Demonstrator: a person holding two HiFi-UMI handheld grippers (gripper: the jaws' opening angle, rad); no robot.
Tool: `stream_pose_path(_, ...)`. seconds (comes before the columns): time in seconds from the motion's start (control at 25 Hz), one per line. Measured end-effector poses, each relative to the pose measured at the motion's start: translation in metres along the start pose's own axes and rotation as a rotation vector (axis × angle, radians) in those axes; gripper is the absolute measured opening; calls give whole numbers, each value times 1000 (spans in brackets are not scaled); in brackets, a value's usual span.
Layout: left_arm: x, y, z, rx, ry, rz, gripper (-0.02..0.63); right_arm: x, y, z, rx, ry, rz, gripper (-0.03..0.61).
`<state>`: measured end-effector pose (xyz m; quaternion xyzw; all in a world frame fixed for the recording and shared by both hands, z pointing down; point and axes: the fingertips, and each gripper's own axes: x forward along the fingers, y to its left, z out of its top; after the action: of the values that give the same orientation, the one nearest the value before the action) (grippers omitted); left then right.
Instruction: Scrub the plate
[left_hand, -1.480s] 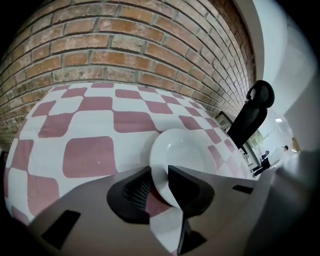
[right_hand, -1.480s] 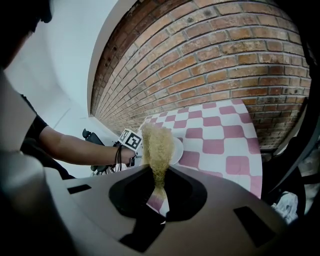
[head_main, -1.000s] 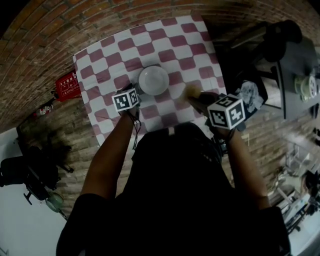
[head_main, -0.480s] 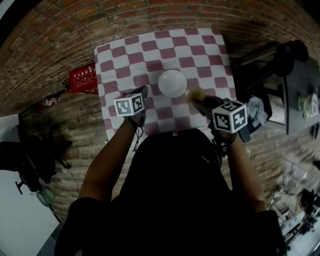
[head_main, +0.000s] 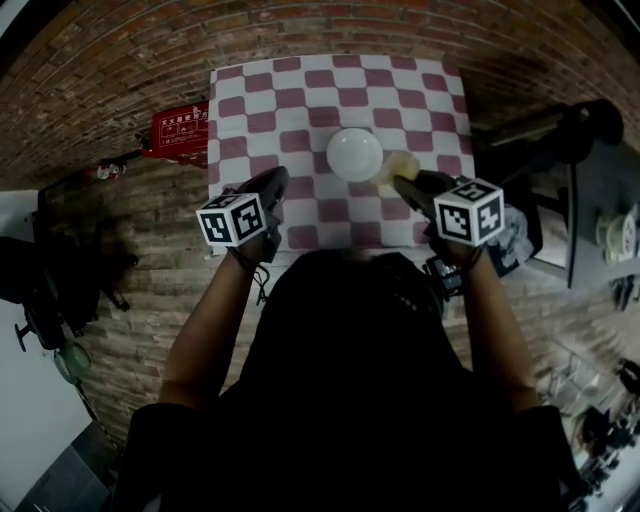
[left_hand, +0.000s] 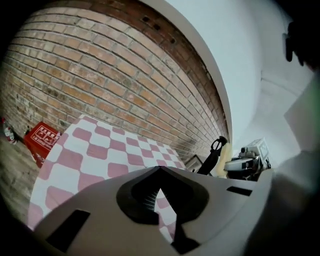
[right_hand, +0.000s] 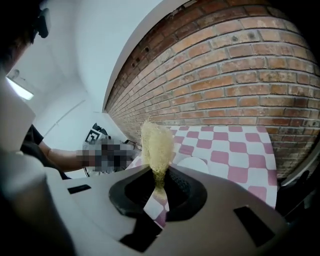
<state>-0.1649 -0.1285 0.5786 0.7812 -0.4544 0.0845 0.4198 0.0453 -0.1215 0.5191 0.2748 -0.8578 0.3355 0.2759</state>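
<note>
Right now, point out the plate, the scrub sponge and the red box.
plate (head_main: 355, 153): head view, middle of its white surface.
scrub sponge (right_hand: 156, 142): right gripper view, its fluffy yellow upper part.
red box (head_main: 182, 129): head view, its printed top face.

1. One white plate (head_main: 355, 154) is lying in the upper centre of the head view.
2. One yellowish scrub pad (head_main: 400, 165) is showing just right of that plate.
3. Two hand-held grippers are showing: the left hand-held gripper (head_main: 276, 180) is sitting centre left, and the right hand-held gripper (head_main: 402, 183) centre right.
4. Two marker cubes are riding on them, the left cube (head_main: 232, 220) and the right cube (head_main: 468, 211), one on each.
5. One pink-and-white checked counter (head_main: 260, 100) is filling the upper middle of the frame.
6. One red box (head_main: 182, 128) is lying on the brick floor at upper left.
</note>
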Motion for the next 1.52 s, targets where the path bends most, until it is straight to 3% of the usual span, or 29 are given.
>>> stream_pose_path(0.28, -40, -55, -18, -24, -104, 73, 8, -30, -1, -33, -71, 16, 80, 46)
stream_pose_path(0.8, -57, -175, -102, 21, -123, 116, 8, -99, -1, -117, -120, 44, 170, 46)
stream_pose_path(1.2, -94, -196, -125, 70, -123, 92, 8, -111, 41, -148, -128, 37, 170, 46)
stream_pose_path(1.52, -149, -197, -150, 112, -114, 19, 8, -110, 108, -174, -127, 24, 136, 45)
